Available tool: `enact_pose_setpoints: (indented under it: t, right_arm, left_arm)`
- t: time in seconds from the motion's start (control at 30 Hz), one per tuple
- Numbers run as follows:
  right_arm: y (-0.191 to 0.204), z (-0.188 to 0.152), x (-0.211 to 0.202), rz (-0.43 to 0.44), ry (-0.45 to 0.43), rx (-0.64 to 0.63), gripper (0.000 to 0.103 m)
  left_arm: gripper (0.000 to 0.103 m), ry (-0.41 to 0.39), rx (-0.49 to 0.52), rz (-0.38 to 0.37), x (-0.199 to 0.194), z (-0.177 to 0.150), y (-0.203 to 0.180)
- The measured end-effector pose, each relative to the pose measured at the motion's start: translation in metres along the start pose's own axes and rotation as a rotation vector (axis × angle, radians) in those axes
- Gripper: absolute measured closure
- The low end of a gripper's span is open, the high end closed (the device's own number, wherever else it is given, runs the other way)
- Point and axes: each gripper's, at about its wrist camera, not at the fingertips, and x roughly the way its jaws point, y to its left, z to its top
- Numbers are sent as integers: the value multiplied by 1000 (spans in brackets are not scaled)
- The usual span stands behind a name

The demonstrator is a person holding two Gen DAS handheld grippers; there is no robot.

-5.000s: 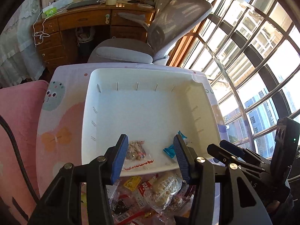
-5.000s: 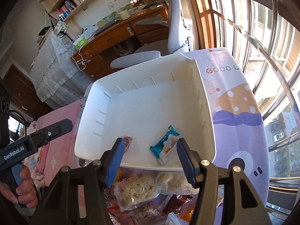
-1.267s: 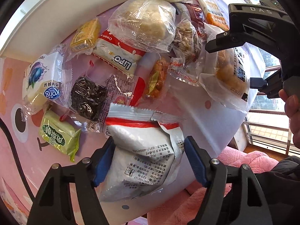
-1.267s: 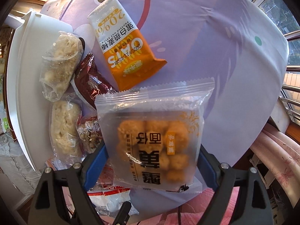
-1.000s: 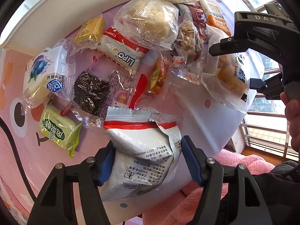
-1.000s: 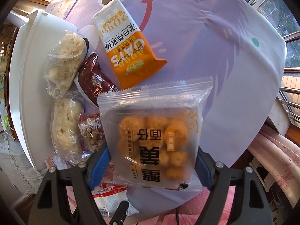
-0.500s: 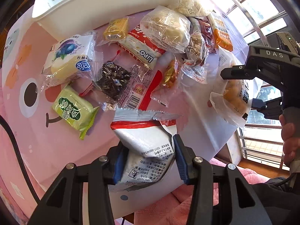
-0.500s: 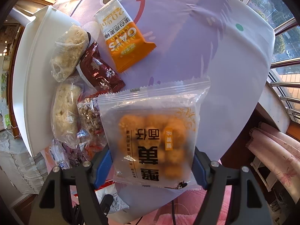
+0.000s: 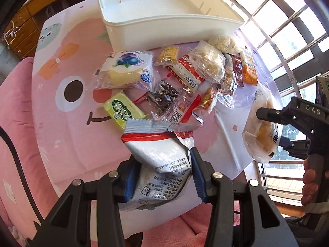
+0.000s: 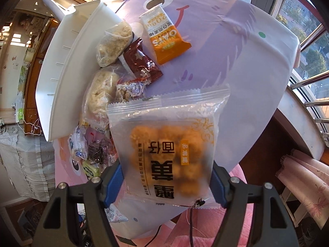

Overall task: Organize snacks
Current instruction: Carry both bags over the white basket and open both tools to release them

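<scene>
The left gripper (image 9: 162, 175) clamps a silver packet (image 9: 158, 156) near the white bin (image 9: 164, 26); the right gripper (image 10: 167, 182) squeezes a frosted bag (image 10: 166, 144) beside it.

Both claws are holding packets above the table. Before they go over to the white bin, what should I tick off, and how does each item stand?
1. Left claw gripping the silver packet: ok, pads press both sides; the jaws have just been closing on it.
2. Right claw gripping the frosted bag: ok, held at both edges, jaws just narrowed.
3. Both packets clear of the table: ok.
4. Bin has room: ok for the part in view; its floor is mostly hidden.
5. Path to the bin over the snack pile: cannot tell clearance.
</scene>
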Motion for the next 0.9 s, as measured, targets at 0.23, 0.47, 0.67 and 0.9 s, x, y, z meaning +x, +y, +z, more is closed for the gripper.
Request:
enact_pose_setpoints:
  t: [0.23,0.47,0.67,0.9]
  right_arm:
    - [20,-13,-17,52,-35,-120,31]
    - [49,-6,-37,86,-66,-267,31]
    - [84,17,-50,101,-102,-400,31]
    - [123,51,-65,114,-165,-550,31]
  left_arm:
    - [57,-83,-83,-2,-41,6,20]
    - [57,-164,-142,-7,-70,22,17]
    - [57,-220,-183,-11,-94,45,15]
    - [57,-279,-215,-6,-110,81,8]
